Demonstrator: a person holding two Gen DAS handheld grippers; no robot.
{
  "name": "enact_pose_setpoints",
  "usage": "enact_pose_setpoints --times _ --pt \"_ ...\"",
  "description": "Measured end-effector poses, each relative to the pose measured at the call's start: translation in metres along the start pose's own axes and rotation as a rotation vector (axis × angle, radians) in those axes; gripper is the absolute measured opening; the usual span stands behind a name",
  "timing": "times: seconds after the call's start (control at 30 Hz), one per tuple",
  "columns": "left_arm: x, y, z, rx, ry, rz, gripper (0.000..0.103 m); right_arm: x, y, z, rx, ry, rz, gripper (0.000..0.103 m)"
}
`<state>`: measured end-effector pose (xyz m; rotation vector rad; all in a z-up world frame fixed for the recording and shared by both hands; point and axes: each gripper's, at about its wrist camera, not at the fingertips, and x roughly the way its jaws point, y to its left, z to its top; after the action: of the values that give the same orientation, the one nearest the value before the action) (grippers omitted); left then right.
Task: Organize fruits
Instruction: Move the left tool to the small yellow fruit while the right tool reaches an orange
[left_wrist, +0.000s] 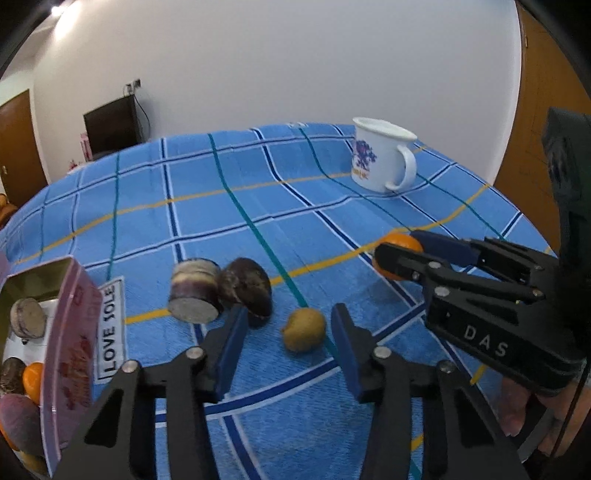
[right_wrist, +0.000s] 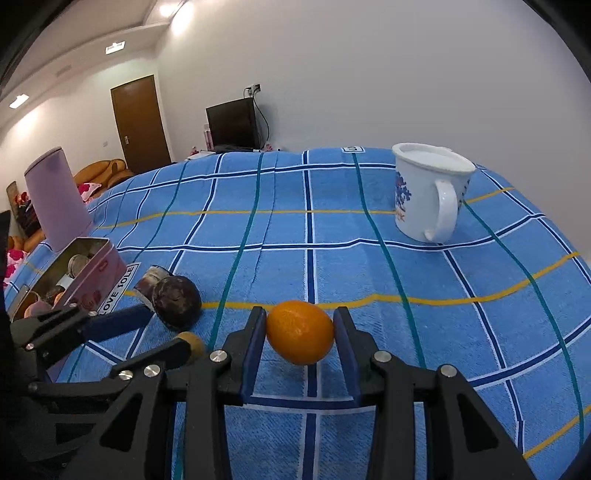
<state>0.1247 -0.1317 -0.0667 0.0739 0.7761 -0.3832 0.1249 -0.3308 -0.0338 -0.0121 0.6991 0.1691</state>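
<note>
My right gripper (right_wrist: 300, 332) is shut on an orange fruit (right_wrist: 300, 331) low over the blue plaid cloth; it shows in the left wrist view too (left_wrist: 399, 254). My left gripper (left_wrist: 286, 332) is open around a small yellow-brown fruit (left_wrist: 303, 334) lying on the cloth. A sugarcane piece (left_wrist: 194, 290) and a dark round fruit (left_wrist: 246, 286) lie just left of it. A pink tin (left_wrist: 70, 350) at the left holds several fruits. In the right wrist view the left gripper (right_wrist: 162, 332) sits by the dark fruit (right_wrist: 176, 301) and the tin (right_wrist: 88, 271).
A white mug (left_wrist: 382, 155) stands at the far right of the cloth (left_wrist: 258, 192); it shows in the right wrist view (right_wrist: 428, 192). The tin's lid (right_wrist: 57, 199) stands upright behind the tin. A "LOVE SOLE" label (left_wrist: 110, 328) lies beside the tin.
</note>
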Motion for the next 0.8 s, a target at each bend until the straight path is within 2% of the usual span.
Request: enact_pose_setpoints --times 0.07,0.1,0.13,0.17,0.4,0.67,0.8 --pt "0.008 0.0 0.0 -0.009 0.038 -0.022 0.046 0.001 0.002 0.0 -0.008 0.004 -0.003 0.04" --pt "0.01 0.0 0.001 -0.019 0.047 -0.03 0.042 0.001 0.003 0.0 -0.014 0.007 -0.005 0.04" --pt "0.013 -0.001 0.0 -0.018 0.059 -0.042 0.033 0.002 0.004 0.0 -0.022 0.01 -0.008 0.04" --pt "0.016 -0.002 0.0 -0.013 0.072 -0.05 0.031 0.003 0.005 0.0 -0.028 0.013 -0.01 0.04" --pt "0.009 0.003 -0.001 -0.042 0.045 -0.07 0.03 -0.001 0.006 0.0 -0.034 -0.004 0.01 0.04" --pt "-0.01 -0.003 -0.003 -0.008 -0.05 -0.018 0.03 -0.011 0.01 -0.001 -0.062 -0.06 0.055 0.04" --pt "-0.013 -0.002 -0.003 -0.002 -0.069 -0.005 0.03 -0.013 0.01 -0.002 -0.062 -0.073 0.063 0.04"
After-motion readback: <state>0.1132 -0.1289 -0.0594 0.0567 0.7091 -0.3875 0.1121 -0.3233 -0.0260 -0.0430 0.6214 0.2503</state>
